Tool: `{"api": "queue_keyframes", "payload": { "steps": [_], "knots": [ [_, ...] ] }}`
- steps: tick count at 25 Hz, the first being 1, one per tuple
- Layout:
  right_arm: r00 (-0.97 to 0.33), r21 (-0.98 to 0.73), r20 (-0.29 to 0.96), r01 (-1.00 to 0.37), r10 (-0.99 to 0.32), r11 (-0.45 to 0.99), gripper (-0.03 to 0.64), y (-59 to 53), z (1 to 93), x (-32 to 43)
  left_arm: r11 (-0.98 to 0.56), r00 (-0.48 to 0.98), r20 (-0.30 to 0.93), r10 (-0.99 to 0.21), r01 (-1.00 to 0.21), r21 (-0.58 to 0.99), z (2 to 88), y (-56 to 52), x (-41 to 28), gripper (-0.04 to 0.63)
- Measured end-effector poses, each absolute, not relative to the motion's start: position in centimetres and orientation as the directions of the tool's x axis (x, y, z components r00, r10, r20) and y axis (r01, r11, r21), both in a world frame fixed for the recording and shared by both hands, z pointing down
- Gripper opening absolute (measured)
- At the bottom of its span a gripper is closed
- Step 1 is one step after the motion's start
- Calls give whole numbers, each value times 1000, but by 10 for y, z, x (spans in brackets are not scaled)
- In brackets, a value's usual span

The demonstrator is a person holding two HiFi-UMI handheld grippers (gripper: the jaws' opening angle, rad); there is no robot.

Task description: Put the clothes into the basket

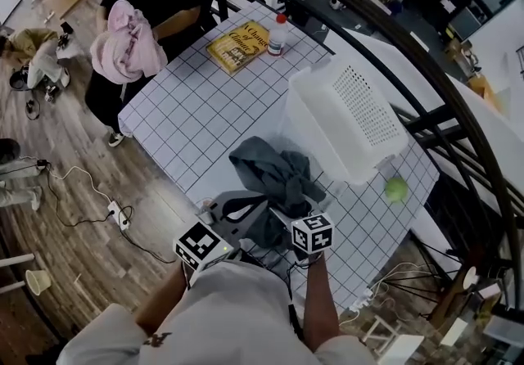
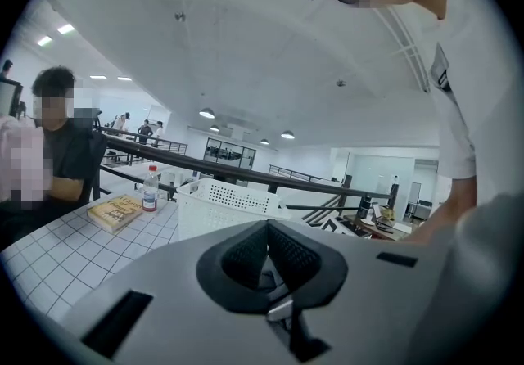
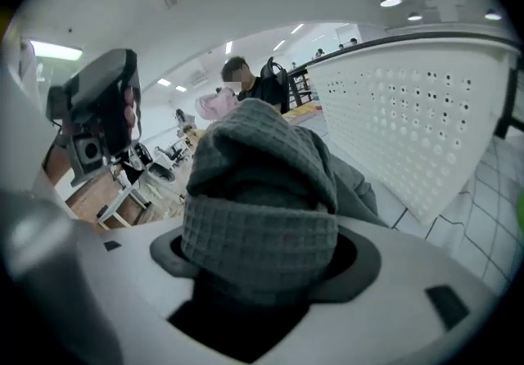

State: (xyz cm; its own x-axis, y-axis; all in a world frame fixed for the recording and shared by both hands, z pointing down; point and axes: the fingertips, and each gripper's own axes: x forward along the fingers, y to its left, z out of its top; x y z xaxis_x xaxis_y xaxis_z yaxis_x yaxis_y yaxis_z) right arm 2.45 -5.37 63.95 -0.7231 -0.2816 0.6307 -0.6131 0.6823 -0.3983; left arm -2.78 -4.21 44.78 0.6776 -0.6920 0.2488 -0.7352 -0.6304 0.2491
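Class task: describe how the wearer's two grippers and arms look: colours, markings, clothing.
The left gripper and right gripper have pale grey shells with dark recesses round the jaws. Each carries a white cube bearing black square markers. The person wears a white short-sleeved shirt.

a grey waffle-weave cloth [image 3: 262,191] is seen bunched in the right gripper [image 3: 260,261], clamped between its fingers [image 3: 357,255] and heaped over them. a white perforated basket [image 3: 409,118] is shown just right of it on the gridded table [image 3: 498,187]. a person [image 3: 250,85] with a pink garment [image 3: 214,104] is seen far behind.
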Motion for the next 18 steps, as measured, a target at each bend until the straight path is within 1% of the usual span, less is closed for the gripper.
{"api": "queue_keyframes", "payload": {
  "steps": [6, 9, 18],
  "knots": [
    [-799, -503, 492, -586, -347, 635, 347, -48, 590, 27, -634, 684, 246, -687, -729, 256, 443, -41, -23, 5],
    [-822, -530, 429, -565, -375, 632, 347, -46, 562, 29, -615, 668, 228, -708, -742, 266, 437, -46, -23, 5],
    [-835, -483, 271, -548, -479, 683, 350, -51, 464, 47, -632, 660, 185, -728, -751, 193, 390, -52, -11, 5]
  ]
}}
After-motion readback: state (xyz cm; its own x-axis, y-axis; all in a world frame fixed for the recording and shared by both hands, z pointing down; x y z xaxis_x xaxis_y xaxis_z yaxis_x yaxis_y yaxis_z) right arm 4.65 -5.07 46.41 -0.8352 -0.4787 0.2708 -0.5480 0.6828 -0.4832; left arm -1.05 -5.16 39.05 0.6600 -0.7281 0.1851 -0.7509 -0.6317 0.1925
